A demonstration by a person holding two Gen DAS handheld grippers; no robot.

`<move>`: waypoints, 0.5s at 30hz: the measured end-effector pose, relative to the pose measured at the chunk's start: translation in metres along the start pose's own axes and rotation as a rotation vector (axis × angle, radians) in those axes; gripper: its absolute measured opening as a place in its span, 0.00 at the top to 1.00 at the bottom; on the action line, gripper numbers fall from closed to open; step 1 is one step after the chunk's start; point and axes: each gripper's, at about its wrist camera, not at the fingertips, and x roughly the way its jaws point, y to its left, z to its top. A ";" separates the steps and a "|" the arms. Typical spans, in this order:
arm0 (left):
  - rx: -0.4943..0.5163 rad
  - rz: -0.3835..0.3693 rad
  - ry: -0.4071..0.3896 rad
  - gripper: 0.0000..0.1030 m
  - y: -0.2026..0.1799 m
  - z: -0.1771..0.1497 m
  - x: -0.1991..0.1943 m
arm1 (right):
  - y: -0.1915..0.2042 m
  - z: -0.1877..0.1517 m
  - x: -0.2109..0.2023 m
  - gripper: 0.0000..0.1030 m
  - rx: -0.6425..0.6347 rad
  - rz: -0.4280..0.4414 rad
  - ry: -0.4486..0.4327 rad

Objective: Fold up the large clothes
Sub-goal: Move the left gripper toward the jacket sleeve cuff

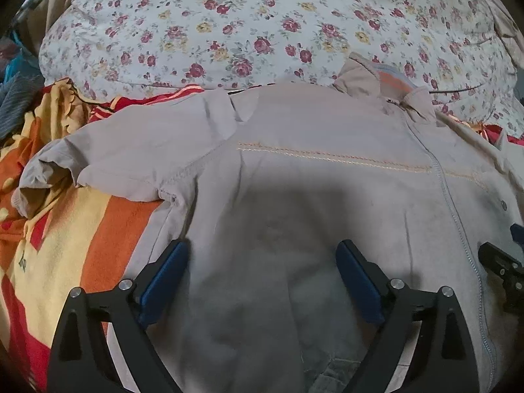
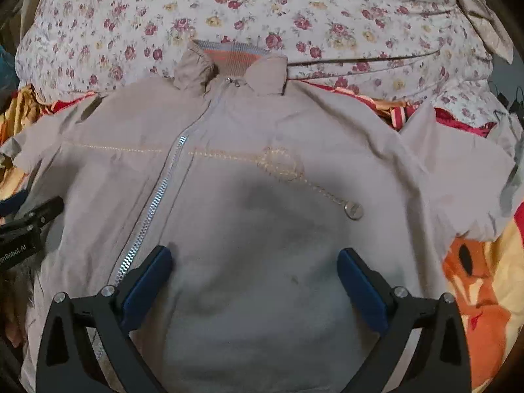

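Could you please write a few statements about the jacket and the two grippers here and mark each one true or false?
1. The beige jacket lies spread out flat with its front facing up. True.
2. The zipper is undone all the way down. False: it is closed up to the collar.
3. The left gripper is clamped on a sleeve. False: its jaws stand open above the jacket body, holding nothing.
4. The right gripper is open and empty. True.
5. A floral quilt lies beyond the collar. True.
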 end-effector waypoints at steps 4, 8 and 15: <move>-0.010 -0.006 0.009 0.13 0.003 0.004 0.004 | 0.004 -0.002 -0.001 0.00 -0.014 -0.020 -0.041; -0.013 -0.010 0.014 0.11 0.002 0.005 0.006 | 0.002 0.003 0.003 0.00 -0.022 -0.014 -0.046; -0.016 -0.023 0.009 0.11 0.004 0.004 0.005 | 0.002 0.003 0.003 0.00 -0.024 -0.015 -0.064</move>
